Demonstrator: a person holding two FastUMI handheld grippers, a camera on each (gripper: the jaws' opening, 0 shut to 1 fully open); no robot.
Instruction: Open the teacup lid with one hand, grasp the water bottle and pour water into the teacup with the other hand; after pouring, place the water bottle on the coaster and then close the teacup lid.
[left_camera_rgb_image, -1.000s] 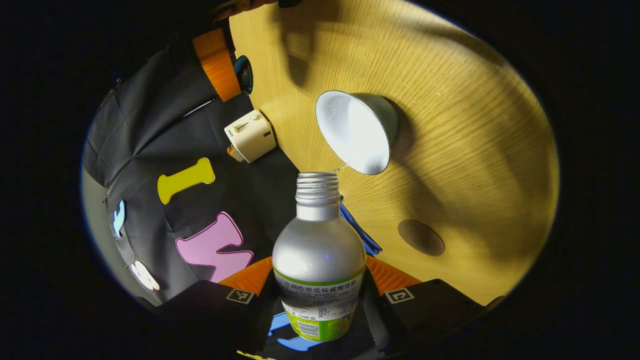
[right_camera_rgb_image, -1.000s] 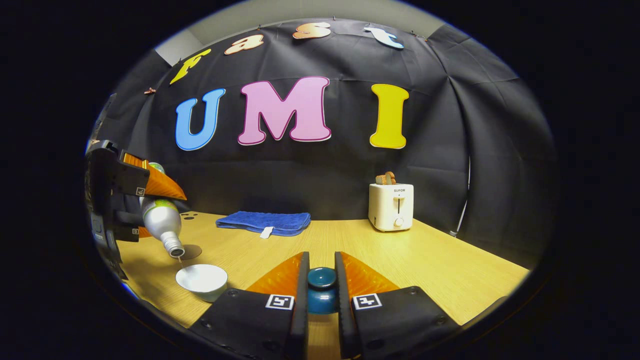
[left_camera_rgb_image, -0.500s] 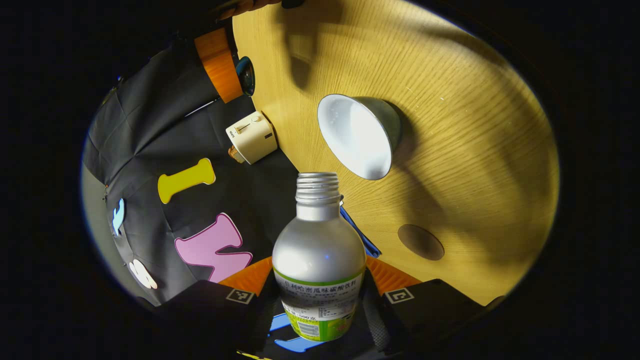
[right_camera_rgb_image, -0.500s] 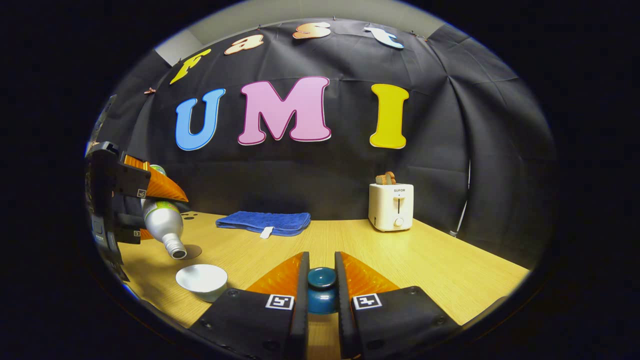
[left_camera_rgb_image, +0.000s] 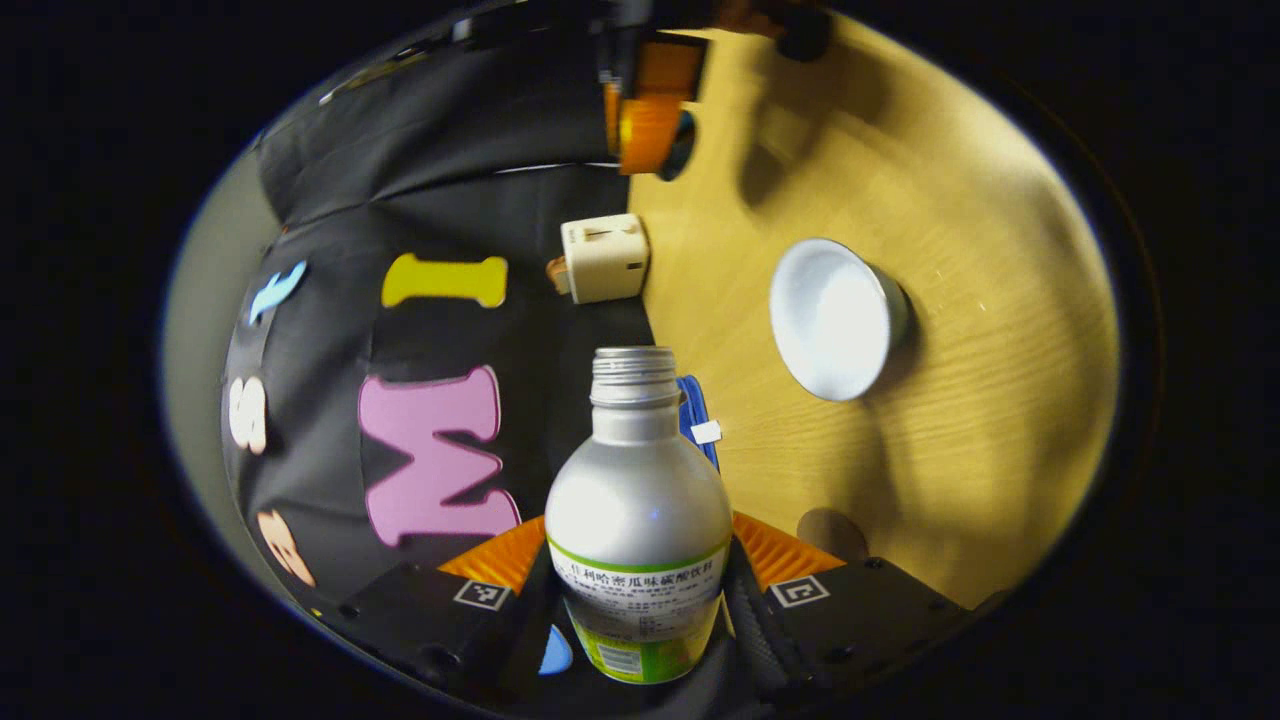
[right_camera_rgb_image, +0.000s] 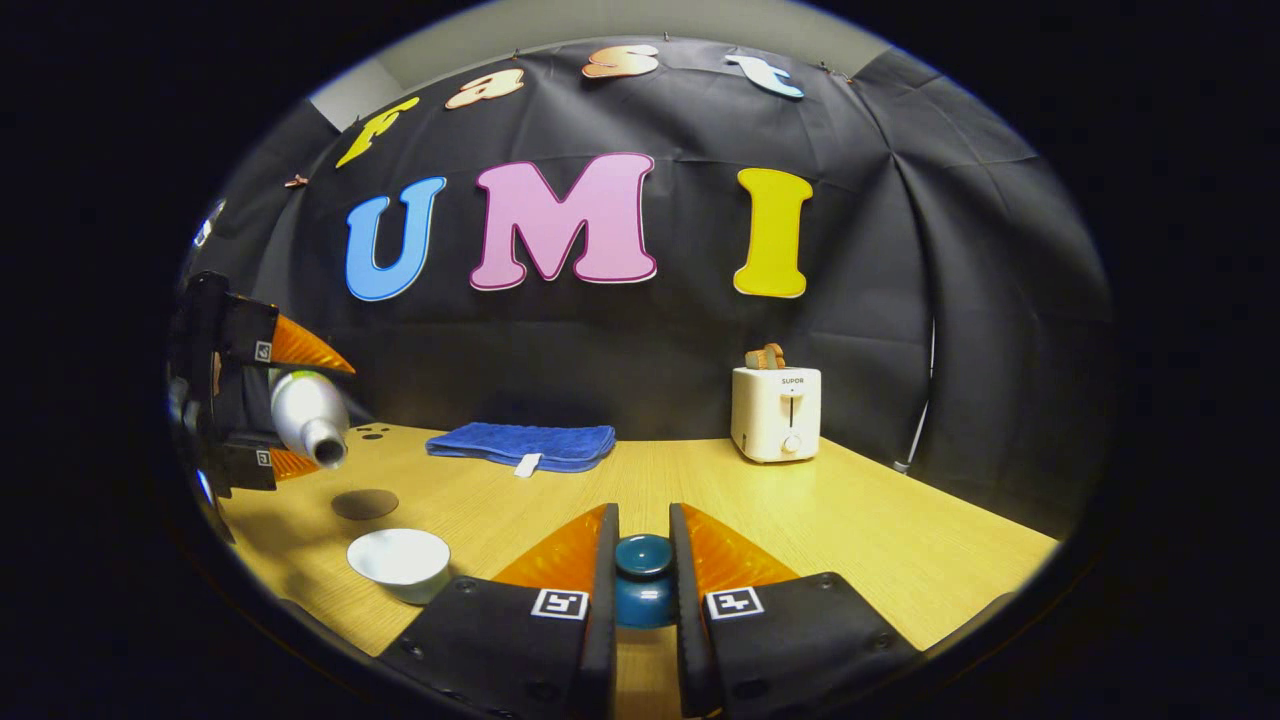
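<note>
Two bystanders, blue cloth (right_camera_rgb_image: 522, 445) and toaster (right_camera_rgb_image: 776, 412), line the wall

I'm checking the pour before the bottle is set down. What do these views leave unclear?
- Water level in the teacup: white bowl, both views, too washed out.
- Teacup lid: right gripper fingers hide its sides.
- Water bottle base: left gripper covers it.

The water bottle (left_camera_rgb_image: 638, 520) hides part of the coaster (left_camera_rgb_image: 833, 530).
</note>
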